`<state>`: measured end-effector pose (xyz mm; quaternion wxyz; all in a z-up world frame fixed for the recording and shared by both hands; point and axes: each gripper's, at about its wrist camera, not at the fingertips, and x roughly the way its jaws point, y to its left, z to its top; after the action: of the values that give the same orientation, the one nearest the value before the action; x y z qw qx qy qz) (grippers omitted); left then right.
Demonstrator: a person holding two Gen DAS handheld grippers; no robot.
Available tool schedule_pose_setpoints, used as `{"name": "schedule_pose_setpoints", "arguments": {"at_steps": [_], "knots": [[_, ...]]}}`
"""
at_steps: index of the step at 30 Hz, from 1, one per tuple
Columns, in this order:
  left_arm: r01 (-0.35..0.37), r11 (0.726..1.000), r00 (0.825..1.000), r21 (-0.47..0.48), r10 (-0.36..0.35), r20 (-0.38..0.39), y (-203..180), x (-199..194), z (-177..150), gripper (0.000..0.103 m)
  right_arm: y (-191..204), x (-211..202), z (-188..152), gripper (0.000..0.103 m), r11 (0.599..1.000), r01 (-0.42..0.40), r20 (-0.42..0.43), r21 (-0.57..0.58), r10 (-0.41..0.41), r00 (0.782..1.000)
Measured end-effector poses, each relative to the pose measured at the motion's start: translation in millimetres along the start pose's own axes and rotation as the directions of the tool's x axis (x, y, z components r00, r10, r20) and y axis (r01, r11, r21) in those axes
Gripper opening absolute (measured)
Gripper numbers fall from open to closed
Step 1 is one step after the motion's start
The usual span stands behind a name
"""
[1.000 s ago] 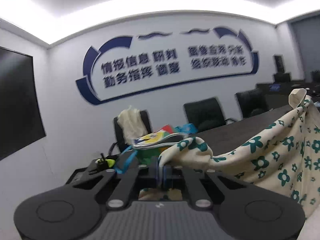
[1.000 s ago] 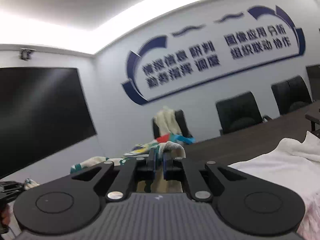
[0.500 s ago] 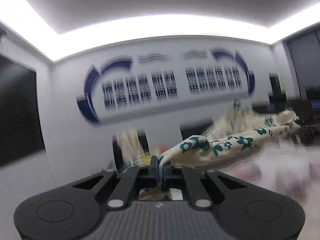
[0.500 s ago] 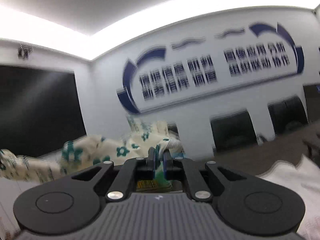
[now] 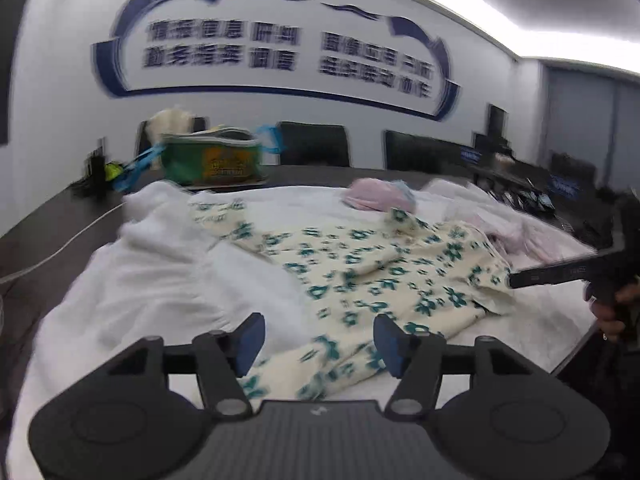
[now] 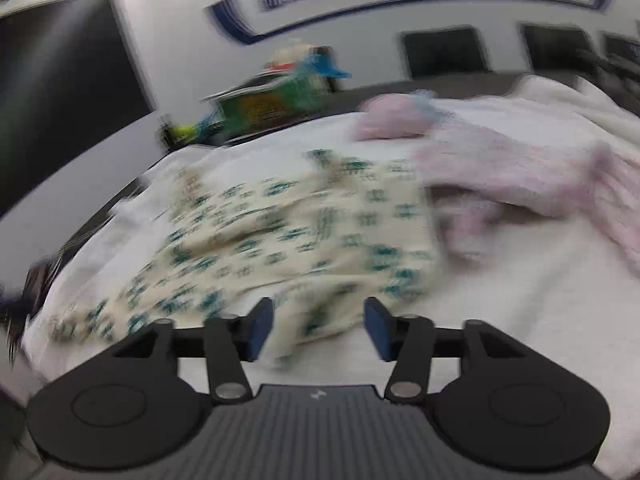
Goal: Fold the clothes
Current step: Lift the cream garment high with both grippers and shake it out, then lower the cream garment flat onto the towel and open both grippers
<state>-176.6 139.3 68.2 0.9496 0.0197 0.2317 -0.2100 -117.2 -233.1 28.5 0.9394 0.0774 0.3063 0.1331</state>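
Releasing after the lay-down | floral garment [image 5: 360,272] spread on the white cover [image 5: 152,280] | left gripper [image 5: 316,340], right gripper [image 6: 318,328] just opened, cloth loose between jaws | next: regrasp an edge to fold

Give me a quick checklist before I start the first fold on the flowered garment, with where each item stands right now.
1. Left gripper released: ok, jaws have just opened, cloth lies loose between them.
2. Right gripper released: ok, likewise just opened.
3. Flowered garment down on the white cloth: ok.
4. Garment smooth: not ok, wrinkled, edges turned over.
5. Pink clothes clear of it: cannot tell, they meet its far edge.
6. Sharp view: not ok, blurred.
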Motion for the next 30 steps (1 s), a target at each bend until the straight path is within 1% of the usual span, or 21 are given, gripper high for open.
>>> {"name": "schedule_pose_setpoints", "arguments": {"at_steps": [2,4,5,6,7,8,9,10,13,15,17,19,20,21,22,23,24,26,28,29,30], "knots": [[-0.024,0.999,0.999,0.03,0.026,-0.047,-3.8,25.5,-2.1,0.058,18.4,15.1,1.3,0.06,0.997,0.045,-0.007,-0.061,-0.046,0.999],[-0.059,0.997,0.994,0.05,0.064,-0.09,-7.8,47.7,-7.8,0.057,30.1,31.4,-7.1,0.051,0.989,0.095,-0.026,-0.117,-0.099,0.995],[-0.082,0.995,0.991,0.058,0.088,-0.105,-7.9,54.9,-11.4,0.05,34.1,39.3,-12.3,0.045,0.982,0.115,-0.027,-0.148,-0.12,0.992],[-0.091,0.994,0.988,0.054,0.097,-0.118,-4.7,57.3,-15.5,0.04,37.5,41.4,-15.5,0.033,0.976,0.131,-0.001,-0.175,-0.133,0.991],[-0.101,0.994,0.986,0.051,0.107,-0.13,-1.5,59.6,-19.6,0.037,36.9,40.0,-14.9,0.025,0.975,0.137,0.0,-0.172,-0.139,0.99],[-0.108,0.993,0.984,0.043,0.113,-0.14,1.8,61.3,-23.3,0.036,35.3,38.2,-13.7,0.007,0.976,0.141,-0.005,-0.163,-0.144,0.99],[-0.101,0.995,0.985,0.014,0.102,-0.141,5.5,60.0,-25.2,0.036,33.8,36.3,-12.4,0.003,0.977,0.146,-0.011,-0.154,-0.149,0.989],[-0.094,0.996,0.986,-0.01,0.091,-0.141,8.5,58.0,-26.8,0.036,32.3,34.4,-11.2,0.003,0.978,0.15,-0.017,-0.145,-0.154,0.988],[-0.062,0.998,0.988,-0.015,0.059,-0.142,7.3,44.9,-26.6,0.034,30.6,13.1,-8.9,0.003,0.982,0.147,-0.036,-0.119,-0.152,0.988],[-0.048,0.999,0.99,-0.014,0.046,-0.136,6.5,39.6,-26.6,0.034,30.8,-1.1,-11.1,0.003,0.982,0.158,-0.039,-0.103,-0.163,0.986],[-0.044,0.999,0.992,-0.014,0.042,-0.121,7.9,33.4,-24.6,0.034,30.8,-4.6,-15.8,0.003,0.977,0.181,-0.066,-0.113,-0.19,0.98],[-0.042,0.999,0.995,-0.011,0.041,-0.094,12.0,23.5,-21.8,0.044,28.6,-8.7,-17.3,0.007,0.967,0.229,-0.033,-0.107,-0.234,0.972],[-0.042,0.999,0.996,-0.007,0.041,-0.077,14.3,17.8,-20.9,0.061,27.4,-10.8,-17.9,0.01,0.962,0.254,-0.014,-0.103,-0.256,0.966],[-0.044,0.999,0.997,0.003,0.044,-0.056,16.0,12.5,-22.0,0.074,26.4,-15.5,-16.1,0.017,0.965,0.245,0.013,-0.089,-0.245,0.969],[-0.044,0.999,0.998,0.016,0.045,-0.038,17.3,8.3,-23.3,0.076,27.4,-19.3,-13.4,0.021,0.972,0.219,0.043,-0.082,-0.216,0.975],[-0.04,0.999,0.999,0.025,0.041,-0.035,18.0,7.5,-24.1,0.076,28.9,-22.7,-10.6,0.03,0.979,0.19,0.073,-0.076,-0.185,0.98],[-0.038,0.999,0.999,0.032,0.039,-0.036,18.5,7.8,-24.7,0.076,30.4,-26.2,-7.8,0.036,0.984,0.161,0.103,-0.072,-0.153,0.983],[-0.045,0.999,0.996,0.02,0.046,-0.08,17.6,18.3,-23.2,0.072,38.1,-14.2,-4.0,0.037,0.991,0.097,0.088,-0.096,-0.089,0.992],[-0.054,0.998,0.992,0.018,0.056,-0.112,16.3,29.4,-22.1,0.055,46.8,2.4,-1.4,0.037,0.992,0.04,0.058,-0.12,-0.033,0.998],[-0.056,0.998,0.99,0.016,0.058,-0.13,16.0,34.5,-21.7,0.038,50.7,14.1,-1.1,0.037,0.991,0.025,0.034,-0.128,-0.02,0.999],[-0.053,0.999,0.988,0.01,0.054,-0.142,16.9,37.4,-21.6,0.03,54.3,26.1,-0.9,0.037,0.991,0.01,0.009,-0.136,-0.009,1.0]]}}
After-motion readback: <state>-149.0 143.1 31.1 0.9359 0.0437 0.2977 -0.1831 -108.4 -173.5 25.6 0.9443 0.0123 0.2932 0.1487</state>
